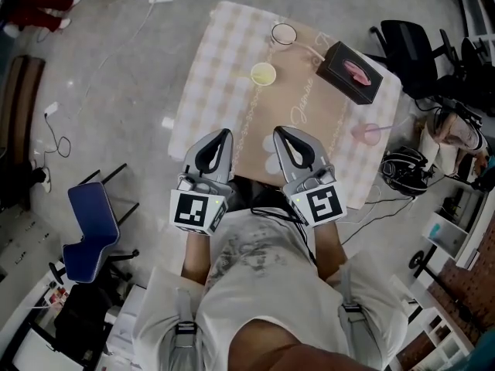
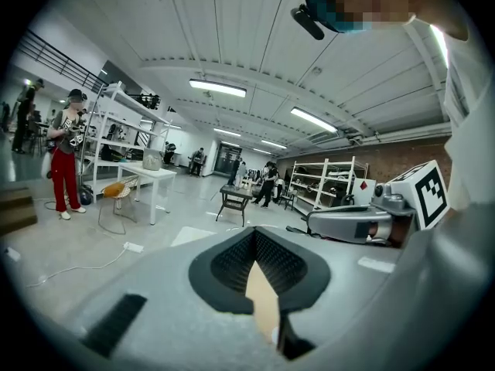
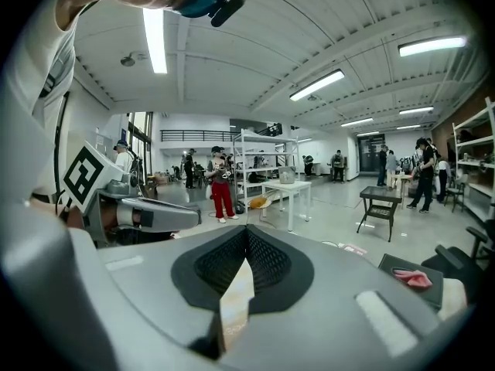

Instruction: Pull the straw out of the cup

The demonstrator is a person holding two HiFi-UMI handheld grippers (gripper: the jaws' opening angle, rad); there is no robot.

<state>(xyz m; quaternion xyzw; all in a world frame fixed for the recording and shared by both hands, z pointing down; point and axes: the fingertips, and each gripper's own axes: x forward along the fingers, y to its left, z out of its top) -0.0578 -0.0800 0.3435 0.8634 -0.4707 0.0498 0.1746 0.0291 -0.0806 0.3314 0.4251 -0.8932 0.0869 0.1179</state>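
From the head view, the left claw (image 1: 224,135) and right claw (image 1: 279,133) hover side by side over the near edge of the tabletop (image 1: 203,83). Both are clenched, with nothing between their tips. The tabletop wears a pale checked cloth with a beige runner (image 1: 288,108) down its middle. The small pink cup (image 1: 361,135) sits near the right edge, with the thin straw (image 1: 377,128) leaning out toward that edge, well apart from both claws. A clear round glass (image 1: 284,35) stands at the far edge, and a yellowish cup (image 1: 263,74) is just nearer. A black box (image 1: 349,72) with something pink on top lies by the far right corner. A blue chair (image 1: 90,226) stands on the floor to the left.

In the left gripper view, the left claw (image 2: 254,234) has dark ribbed pads that meet at the tip and grasp nothing. Beyond it stand a white table (image 2: 144,176) and a person in red trousers (image 2: 66,153).

In the right gripper view, the right claw (image 3: 246,234) is likewise pressed together and empty. The black box (image 3: 411,278) shows low on the right.
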